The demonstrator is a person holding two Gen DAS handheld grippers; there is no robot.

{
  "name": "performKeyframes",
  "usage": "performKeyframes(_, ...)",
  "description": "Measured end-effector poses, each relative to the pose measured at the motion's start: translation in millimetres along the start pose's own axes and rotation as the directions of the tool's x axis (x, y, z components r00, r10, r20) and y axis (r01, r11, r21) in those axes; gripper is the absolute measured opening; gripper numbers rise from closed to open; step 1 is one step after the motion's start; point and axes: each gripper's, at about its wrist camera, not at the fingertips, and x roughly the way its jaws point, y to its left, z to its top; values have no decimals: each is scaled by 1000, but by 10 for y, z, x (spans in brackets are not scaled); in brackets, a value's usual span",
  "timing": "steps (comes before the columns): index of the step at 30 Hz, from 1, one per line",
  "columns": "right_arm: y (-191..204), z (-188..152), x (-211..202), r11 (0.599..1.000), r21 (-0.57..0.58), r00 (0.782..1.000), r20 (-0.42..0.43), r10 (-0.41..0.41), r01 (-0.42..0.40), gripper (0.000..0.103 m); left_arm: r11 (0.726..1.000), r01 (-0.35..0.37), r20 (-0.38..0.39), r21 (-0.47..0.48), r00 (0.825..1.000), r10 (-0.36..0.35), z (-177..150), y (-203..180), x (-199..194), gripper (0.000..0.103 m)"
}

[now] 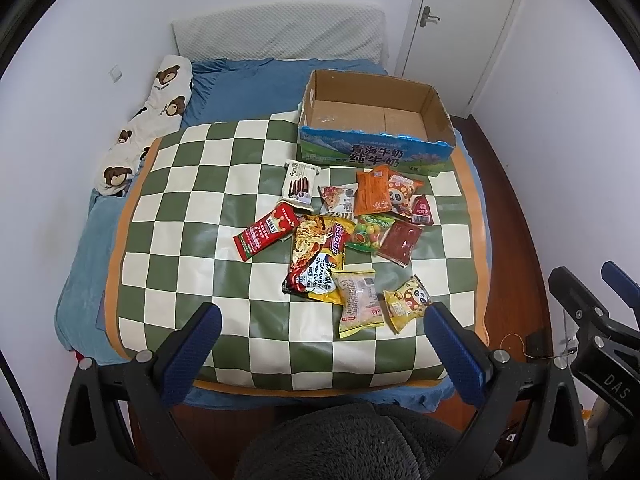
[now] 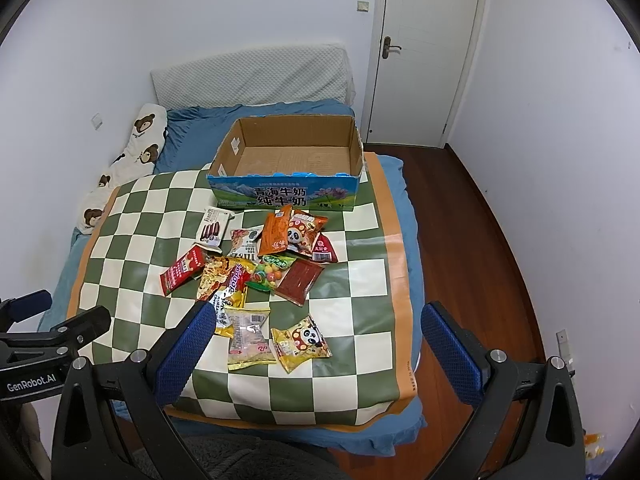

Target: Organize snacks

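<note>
Snacks: pile of packets (image 1: 340,236) loose on the green-and-cream checkered mat (image 1: 192,184), which lies on the bed (image 1: 224,80); none boxed.
Box: open cardboard carton (image 1: 376,152) with blue printed front, at the far right part of the mat, just behind the pile. Inside: only bare cardboard floor shows, no packets.
Far row: white biscuit packet (image 1: 300,184) at left, grey-white packet (image 1: 338,198), orange packet (image 1: 374,192), orange panda packet (image 1: 404,192), small dark red packet (image 1: 423,210), all near the box front.
Middle: red sachet (image 1: 266,236) out left; noodle packet (image 1: 316,256) overlapping it at one corner; green candy bag (image 1: 366,234) and clear bag of red strips (image 1: 400,242) side by side, touching.
Near edge: clear-and-yellow packet (image 1: 358,300) and yellow panda packet (image 1: 408,298), closest to the grippers, edges just touching.
Left gripper (image 1: 324,320): jaws wide apart, empty, held over the near edge of the mat, above the two near packets, touching nothing.
Right gripper (image 2: 316,320): jaws wide apart, empty, held beside the left one; the same two near packets show between its fingers.
Bed extras: bear-print pillow (image 1: 152,120) along the left wall, white quilted pillow (image 1: 280,32) at the head.
Room: white door (image 2: 428,52) at far right, wood floor (image 2: 480,220) right of the bed.
</note>
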Motion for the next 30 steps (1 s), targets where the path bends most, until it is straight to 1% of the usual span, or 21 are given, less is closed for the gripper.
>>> performKeyframes(17, 25, 35, 9, 1000, -2, 1000, 0, -1, 1, 103, 1000, -1, 4, -3, 1000, 1, 35, 50, -28, 103)
performKeyframes(20, 86, 84, 127, 1000, -1, 1000, -3, -1, 1, 103, 1000, 1, 4, -6, 1000, -1, 35, 55, -29, 103)
performKeyframes(30, 83, 65, 94, 1000, -2, 1000, -1, -1, 1, 103, 1000, 0, 4, -7, 1000, 0, 24, 54, -20, 103)
